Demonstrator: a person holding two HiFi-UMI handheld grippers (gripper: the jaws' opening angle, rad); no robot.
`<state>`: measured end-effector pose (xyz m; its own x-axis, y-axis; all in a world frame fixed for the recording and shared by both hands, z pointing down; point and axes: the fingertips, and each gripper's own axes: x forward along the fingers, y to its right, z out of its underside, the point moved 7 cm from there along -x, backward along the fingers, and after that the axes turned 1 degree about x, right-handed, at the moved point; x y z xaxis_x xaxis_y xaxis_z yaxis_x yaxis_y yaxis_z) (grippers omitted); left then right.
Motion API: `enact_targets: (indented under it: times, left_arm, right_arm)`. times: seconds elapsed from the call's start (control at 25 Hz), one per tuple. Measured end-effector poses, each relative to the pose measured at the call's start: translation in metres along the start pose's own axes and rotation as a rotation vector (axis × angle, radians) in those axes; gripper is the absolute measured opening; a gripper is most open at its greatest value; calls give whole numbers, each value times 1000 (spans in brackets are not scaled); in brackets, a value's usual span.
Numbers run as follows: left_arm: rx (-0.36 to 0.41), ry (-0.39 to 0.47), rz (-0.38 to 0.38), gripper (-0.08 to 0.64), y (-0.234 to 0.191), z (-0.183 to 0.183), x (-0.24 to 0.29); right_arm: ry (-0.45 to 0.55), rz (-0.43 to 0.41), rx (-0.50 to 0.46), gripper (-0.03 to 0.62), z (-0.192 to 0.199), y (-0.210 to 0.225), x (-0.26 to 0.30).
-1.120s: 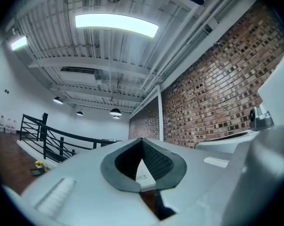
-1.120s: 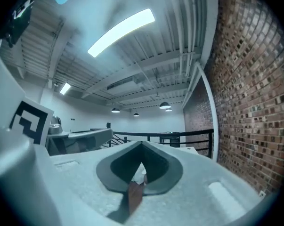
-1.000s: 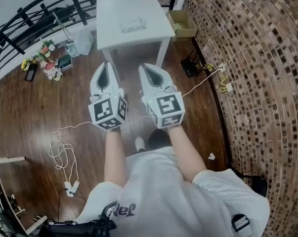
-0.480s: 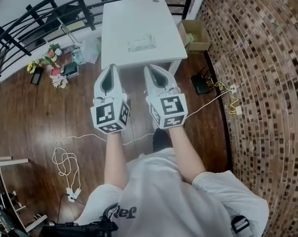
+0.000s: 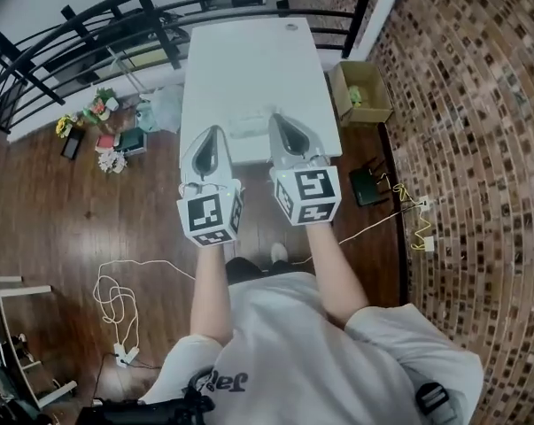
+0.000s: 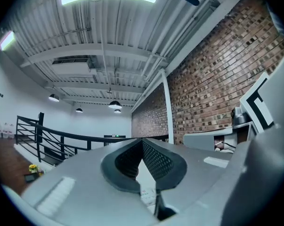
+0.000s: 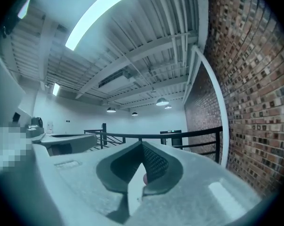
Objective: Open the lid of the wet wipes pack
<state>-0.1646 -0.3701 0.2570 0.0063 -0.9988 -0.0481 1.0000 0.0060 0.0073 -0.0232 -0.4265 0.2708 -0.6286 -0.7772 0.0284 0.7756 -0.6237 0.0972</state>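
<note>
The wet wipes pack [image 5: 246, 126], pale and translucent, lies on the near part of the white table [image 5: 249, 60] in the head view. It shows between the tips of my two grippers, and its lid cannot be made out. My left gripper [image 5: 214, 132] is shut and empty, hovering over the table's near edge just left of the pack. Just right of the pack, my right gripper [image 5: 279, 119] is also shut and empty. In the left gripper view a printed bit of the pack [image 6: 146, 193] shows below the closed jaws of the left gripper [image 6: 142, 139]. The right gripper view shows the right gripper [image 7: 142, 143] closed.
A black railing [image 5: 116, 25] runs behind and left of the table. A brick wall [image 5: 479, 149] stands at the right, with an open cardboard box [image 5: 360, 91] at its foot. Flowers and small items [image 5: 98, 122] and a white cable [image 5: 116, 299] lie on the wooden floor.
The person has walked up to the table: it and the pack have drawn nearer, and both gripper tips now reach over its near edge. Both grippers stayed shut.
</note>
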Motion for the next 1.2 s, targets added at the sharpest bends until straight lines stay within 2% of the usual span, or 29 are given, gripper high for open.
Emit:
enact_targets:
  times: [0.2,0.36,0.48,0.64,0.76,0.96,1.2]
  left_arm:
    - [-15,-35,-13,15,-27,14,41]
    - [-22,-49,8,15,-54,33,85]
    - [-26,-31,36,15,-74,33,119]
    - [22,-16,105,15,-102,36,157]
    - [6,-28,134,15,-122,46,176]
    - [-67,-167,164,15,-136,102,195]
    - [-58,-293,194,15,-128,157,215]
  right_arm:
    - [-60,-24,4,-11,15,4,52]
    - [-75,-22,-30,-11,21,5,98]
    - [-76,0,-40,-11,21,9,132]
    - [-70,42,-47,-11,13,6,173]
    - [-97,94,-55,-11,22,4,193]
    - [-195,125,-37,-11,60,8,207]
    - [-254,170,38,-11,94,37,216]
